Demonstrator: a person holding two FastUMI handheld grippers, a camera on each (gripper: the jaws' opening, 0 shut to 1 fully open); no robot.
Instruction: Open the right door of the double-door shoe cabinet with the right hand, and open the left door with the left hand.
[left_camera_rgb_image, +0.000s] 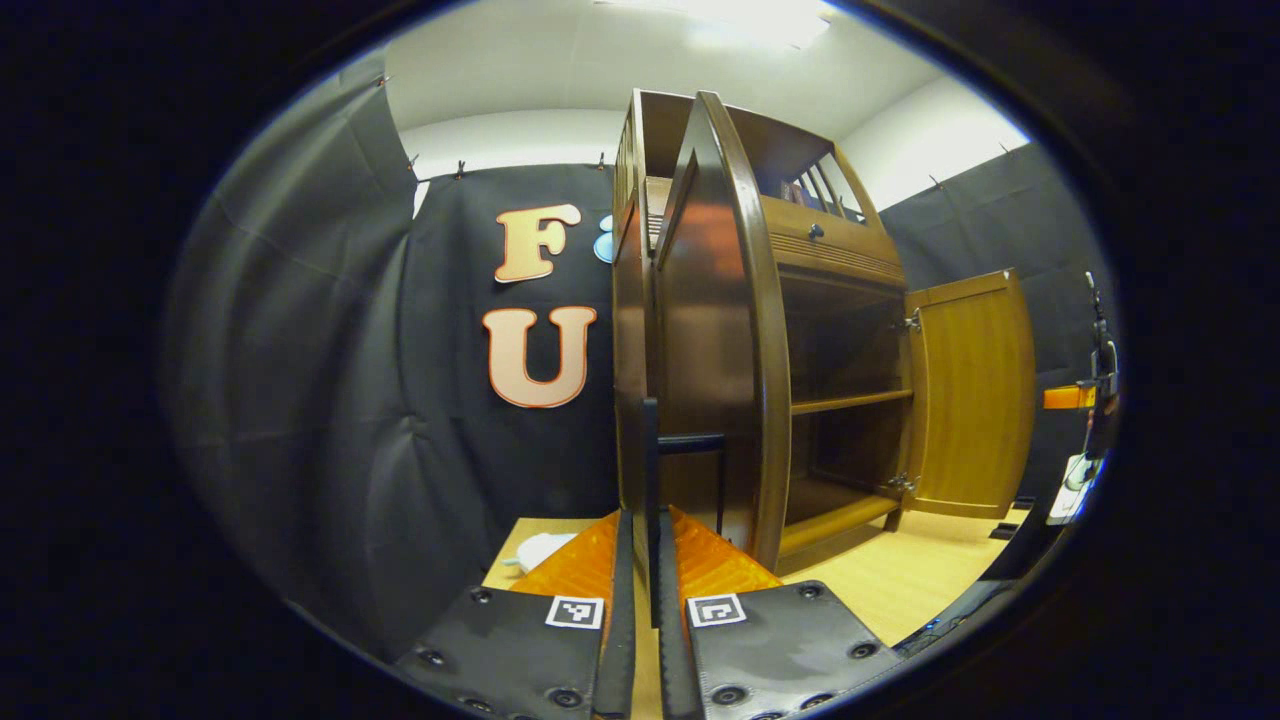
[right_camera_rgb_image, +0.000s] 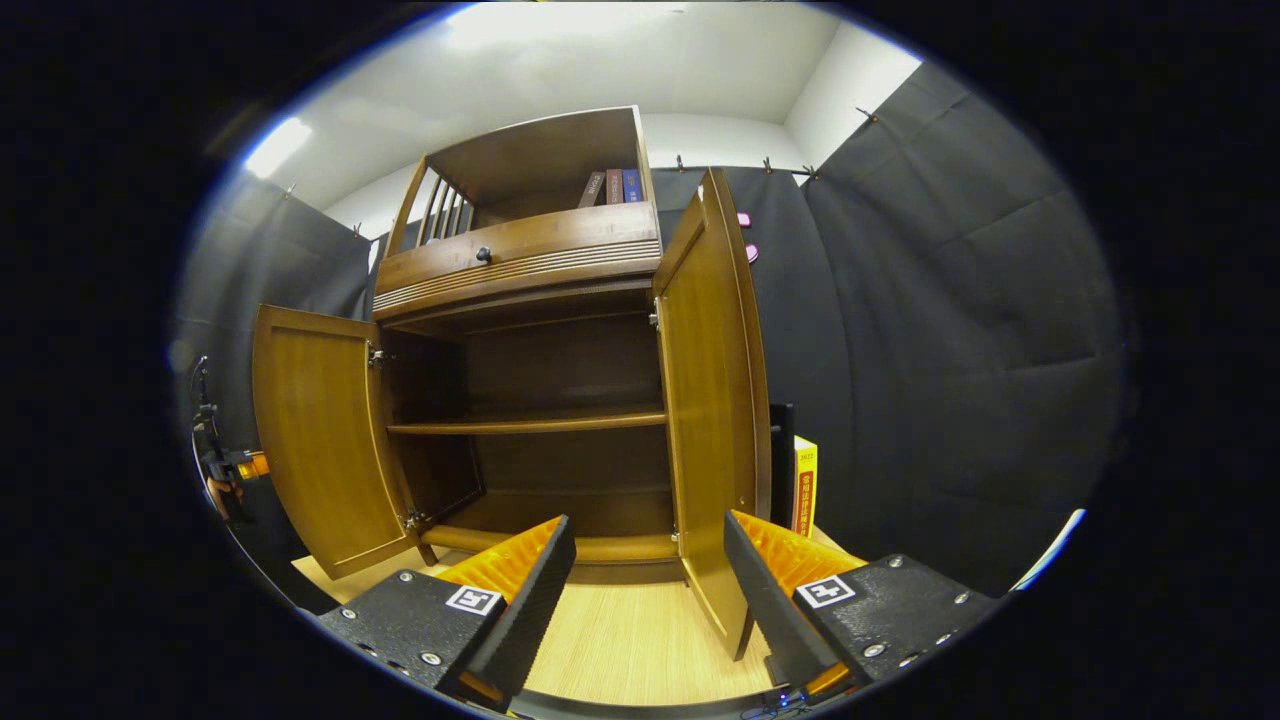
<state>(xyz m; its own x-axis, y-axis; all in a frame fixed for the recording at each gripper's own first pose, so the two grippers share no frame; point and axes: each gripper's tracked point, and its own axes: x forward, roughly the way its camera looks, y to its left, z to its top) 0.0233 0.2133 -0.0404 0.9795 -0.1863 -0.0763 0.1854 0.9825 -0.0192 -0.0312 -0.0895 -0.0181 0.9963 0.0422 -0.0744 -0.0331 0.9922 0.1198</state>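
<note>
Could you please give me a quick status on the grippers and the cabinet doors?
Left gripper shut on left door's handle. Right gripper open, off right door. Both doors swung open; left door wide. Nothing blocking.

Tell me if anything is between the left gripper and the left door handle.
No, nothing visible is in the way. The left gripper is shut on the handle of the left door, which stands swung open. The right door is open too, and the right gripper is open.
</note>
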